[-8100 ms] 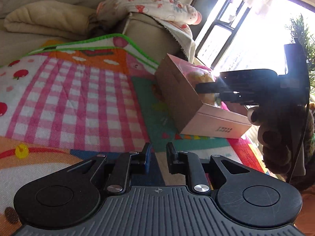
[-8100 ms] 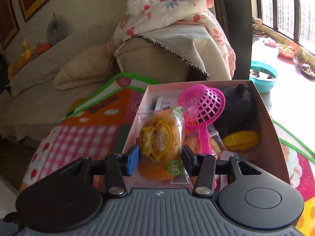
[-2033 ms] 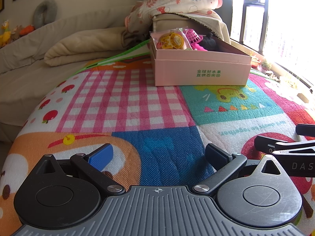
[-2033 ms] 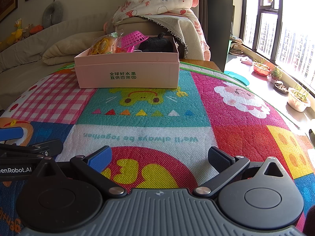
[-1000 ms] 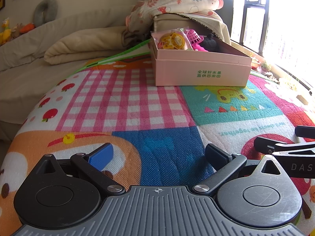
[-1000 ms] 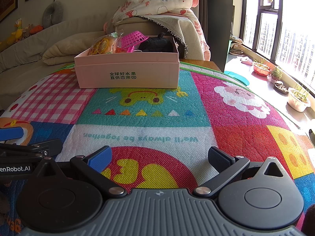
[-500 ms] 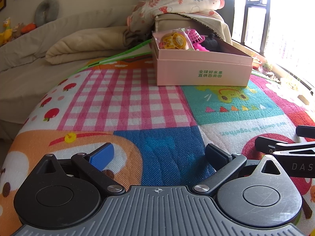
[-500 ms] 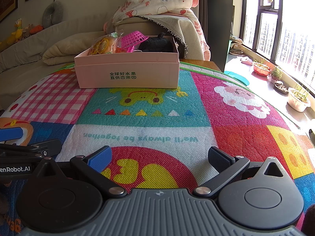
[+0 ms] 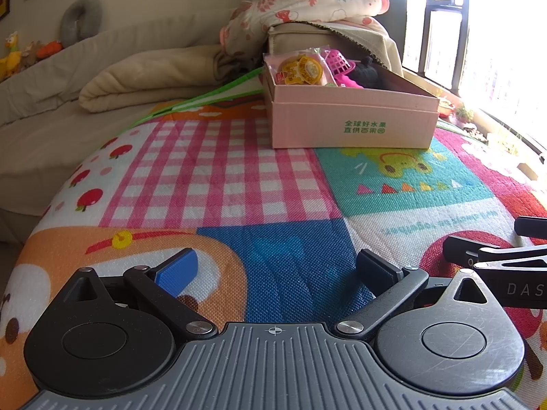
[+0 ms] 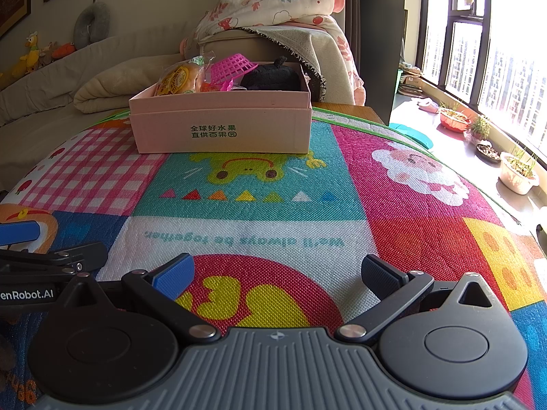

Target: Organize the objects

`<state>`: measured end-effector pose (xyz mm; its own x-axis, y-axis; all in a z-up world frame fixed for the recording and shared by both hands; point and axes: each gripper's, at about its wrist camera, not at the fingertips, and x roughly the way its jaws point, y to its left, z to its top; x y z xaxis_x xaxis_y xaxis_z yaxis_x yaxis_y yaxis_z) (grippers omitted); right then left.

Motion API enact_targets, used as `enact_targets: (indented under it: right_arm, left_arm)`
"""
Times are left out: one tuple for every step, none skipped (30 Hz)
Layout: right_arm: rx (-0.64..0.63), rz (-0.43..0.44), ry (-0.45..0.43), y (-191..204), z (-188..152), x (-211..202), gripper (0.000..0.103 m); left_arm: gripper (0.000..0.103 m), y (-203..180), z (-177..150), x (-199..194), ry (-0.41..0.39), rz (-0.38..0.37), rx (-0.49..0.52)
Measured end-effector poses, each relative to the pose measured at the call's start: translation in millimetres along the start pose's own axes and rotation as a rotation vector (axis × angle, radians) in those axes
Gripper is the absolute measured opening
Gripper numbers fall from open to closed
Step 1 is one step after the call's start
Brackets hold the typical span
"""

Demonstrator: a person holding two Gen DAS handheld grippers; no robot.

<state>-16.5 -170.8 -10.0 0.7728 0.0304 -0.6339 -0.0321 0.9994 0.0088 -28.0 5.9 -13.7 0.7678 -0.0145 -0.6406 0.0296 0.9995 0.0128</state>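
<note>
A pink cardboard box [image 9: 352, 126] stands at the far side of the colourful play mat [image 9: 239, 177]; it also shows in the right wrist view [image 10: 222, 126]. Inside it are a packaged yellow bun [image 9: 301, 70], a pink plastic basket [image 10: 232, 63] and a black plush toy [image 10: 270, 77]. My left gripper [image 9: 277, 270] is open and empty, low over the mat's near edge. My right gripper [image 10: 277, 273] is open and empty, beside the left one and level with it. Both are far from the box.
A beige sofa with a folded blanket [image 9: 143, 78] lies behind the mat. A floral quilt [image 10: 273, 3] is piled on the sofa arm behind the box. Windows and potted plants [image 10: 516, 171] are at the right. The mat's left edge [image 9: 30, 218] drops off.
Eight seconds ago my right gripper was at the box with the bun between its fingers. Now both grippers are drawn back, open. In the last second almost nothing has moved.
</note>
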Motion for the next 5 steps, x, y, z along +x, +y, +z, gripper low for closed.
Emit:
enact_targets:
  right_arm:
    - [0.000, 0.000, 0.000, 0.0, 0.0, 0.0, 0.103]
    - [0.000, 0.000, 0.000, 0.0, 0.1, 0.0, 0.103]
    - [0.000, 0.000, 0.000, 0.0, 0.0, -0.1, 0.103]
    - [0.000, 0.000, 0.000, 0.0, 0.1, -0.1, 0.103]
    - [0.000, 0.000, 0.000, 0.1, 0.2, 0.0, 0.103]
  left_arm:
    - [0.103, 0.1, 0.0, 0.2, 0.000, 0.000, 0.000]
    - [0.103, 0.2, 0.2, 0.6, 0.001, -0.001, -0.001]
    - [0.103, 0.3, 0.3, 0.7, 0.000, 0.000, 0.000]
    - [0.103, 0.3, 0.3, 0.9, 0.000, 0.000, -0.001]
    - [0.103, 0.5, 0.3, 0.7, -0.001, -0.001, -0.002]
